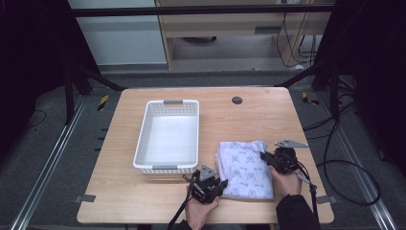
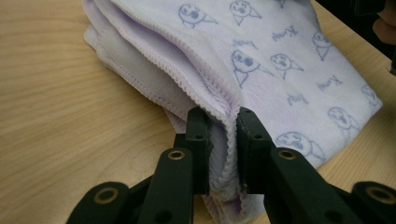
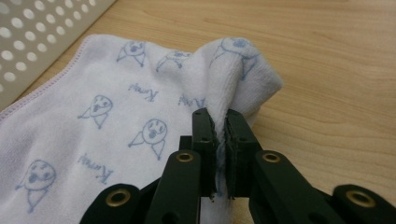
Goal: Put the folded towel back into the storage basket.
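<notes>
Where the high view looks down on the wooden table (image 1: 143, 191), a folded pale lilac towel (image 1: 245, 167) printed with small blue faces lies on the near right part, just beside a white perforated basket (image 1: 168, 135) that stands empty to its left. The left gripper (image 1: 213, 184), held in a hand (image 1: 200, 211), sits at the towel's near left corner, and the right gripper (image 1: 268, 157), held by a hand (image 1: 286, 184) in a dark sleeve (image 1: 297, 213), sits at its far right edge.

In the left gripper view, the left gripper (image 2: 223, 140) has its jaws clamped on the stitched edge of the towel (image 2: 289, 70), several folded layers bunched between them, the rest lying on the table (image 2: 56, 116).

In the right gripper view, the right gripper (image 3: 221, 140) has its jaws nearly together, pinching a raised fold at the corner of the towel (image 3: 93, 140); the basket (image 3: 32, 37) wall shows at the upper left, near the towel's edge.
</notes>
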### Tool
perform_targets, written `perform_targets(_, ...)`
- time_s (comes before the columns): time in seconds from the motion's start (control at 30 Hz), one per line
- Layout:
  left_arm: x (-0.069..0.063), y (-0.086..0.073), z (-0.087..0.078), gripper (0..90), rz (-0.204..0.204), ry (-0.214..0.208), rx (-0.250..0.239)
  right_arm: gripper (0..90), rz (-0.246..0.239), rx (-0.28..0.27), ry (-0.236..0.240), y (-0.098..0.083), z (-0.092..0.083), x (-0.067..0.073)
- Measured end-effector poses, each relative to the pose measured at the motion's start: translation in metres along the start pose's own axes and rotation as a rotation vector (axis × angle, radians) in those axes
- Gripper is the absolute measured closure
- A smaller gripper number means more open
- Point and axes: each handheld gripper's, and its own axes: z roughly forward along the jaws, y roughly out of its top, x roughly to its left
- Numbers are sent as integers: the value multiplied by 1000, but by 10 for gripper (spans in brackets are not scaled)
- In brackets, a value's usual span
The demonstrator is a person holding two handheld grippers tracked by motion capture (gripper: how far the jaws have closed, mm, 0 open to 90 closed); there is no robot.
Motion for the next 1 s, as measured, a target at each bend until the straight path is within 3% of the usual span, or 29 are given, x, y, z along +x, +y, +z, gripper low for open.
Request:
perform_targets(0.23,-3,10,-14,767,38,11,-33,850,-19,-16,10,4,-6,7)
perform_targets(0.63,-11,27,-35,768,98,32,-77,852,-54,-115,21,20,-33,20)
perform_targets(1.0,-14,55,-61,768,167,57,-103,852,-53,-179,27,36,-46,29)
